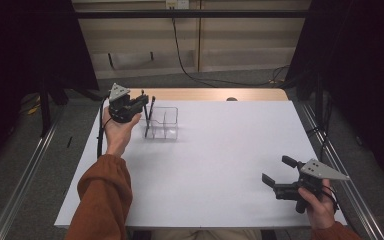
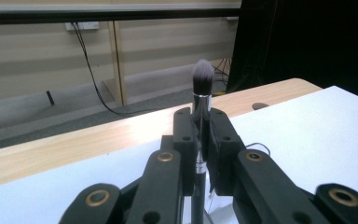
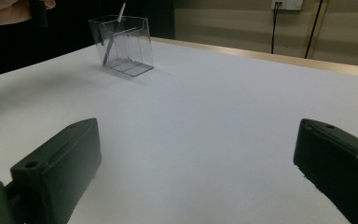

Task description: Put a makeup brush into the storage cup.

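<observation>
Far left of the high view: an orange sleeve (image 1: 102,200) rising from the bottom edge, the left hand (image 1: 117,131) above it, and the left gripper (image 1: 145,101) held up at the rear left part of the table, jaws pointing right toward a clear plastic organizer (image 1: 162,122). Clamped between those jaws, a makeup brush (image 2: 202,107), upright in the left gripper view, silver ferrule pinched between the two black pads, soft grey bristle tuft standing clear above them, handle running down out of sight between the linkages. In the high view, two thin dark handles (image 1: 149,112) standing at the organizer's left end, tilted slightly, just beside the gripper tips; not clear from there which one is the clamped brush, nor whether its lower end sits inside the compartment. Organizer itself resting on the white table cover (image 1: 220,165), divided into compartments, seen also in the right gripper view as a transparent box (image 3: 123,44) with a slim stick leaning inside it. Behind the white cover, a strip of bare wooden tabletop (image 1: 215,94), then grey floor with a black cable (image 1: 190,70). Middle of the cover bare. Far right, near the front corner: the right hand (image 1: 320,205) gripping the right gripper (image 1: 275,172), grey three-cornered plate on top, jaws standing wide apart with nothing between them, aimed left across the table, well apart from the organizer. Same wide gap in the right gripper view, just white surface between the two black jaws.
</observation>
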`<state>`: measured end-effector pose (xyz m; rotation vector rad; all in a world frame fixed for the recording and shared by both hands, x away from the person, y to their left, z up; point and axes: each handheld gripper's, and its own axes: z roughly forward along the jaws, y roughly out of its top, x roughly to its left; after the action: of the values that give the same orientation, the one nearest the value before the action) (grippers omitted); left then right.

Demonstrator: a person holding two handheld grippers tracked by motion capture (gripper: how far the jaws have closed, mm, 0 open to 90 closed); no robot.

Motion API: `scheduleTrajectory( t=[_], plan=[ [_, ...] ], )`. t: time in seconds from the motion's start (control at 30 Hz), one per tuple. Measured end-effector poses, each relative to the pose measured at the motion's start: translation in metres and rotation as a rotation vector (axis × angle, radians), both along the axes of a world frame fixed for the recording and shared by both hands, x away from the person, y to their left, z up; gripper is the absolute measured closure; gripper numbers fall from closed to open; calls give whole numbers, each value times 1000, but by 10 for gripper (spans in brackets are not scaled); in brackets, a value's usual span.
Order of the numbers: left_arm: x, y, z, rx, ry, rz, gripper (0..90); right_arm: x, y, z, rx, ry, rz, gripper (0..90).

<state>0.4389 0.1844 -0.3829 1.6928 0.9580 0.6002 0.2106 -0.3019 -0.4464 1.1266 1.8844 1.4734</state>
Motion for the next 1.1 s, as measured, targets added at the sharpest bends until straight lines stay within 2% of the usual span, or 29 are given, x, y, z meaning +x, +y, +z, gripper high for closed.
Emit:
scheduleTrajectory(
  t=[0.4, 0.47, 0.6, 0.67, 0.73, 0.8, 1.1],
  plan=[
    [1, 2, -5, -3, 16, 3, 835, 0, 0, 0, 0, 0, -1, 0],
    [2, 3, -6, -16, 27, 6, 825, 0, 0, 0, -2, 0, 0, 0],
    [2, 4, -8, -20, 33, 14, 696, 0, -1, 0, 0, 0, -1, 1],
    [2, 4, -8, -32, 32, 26, 584, 0, 0, 0, -2, 1, 0, 1],
    [2, 5, -8, -28, 25, 34, 526, 0, 0, 0, -1, 1, 0, 0],
    [2, 6, -7, -25, 23, 48, 430, 0, -1, 0, 0, 2, -1, 0],
    [2, 9, -8, -35, 21, 63, 177, 3, -4, -1, 5, 3, -8, 1]
  ],
)
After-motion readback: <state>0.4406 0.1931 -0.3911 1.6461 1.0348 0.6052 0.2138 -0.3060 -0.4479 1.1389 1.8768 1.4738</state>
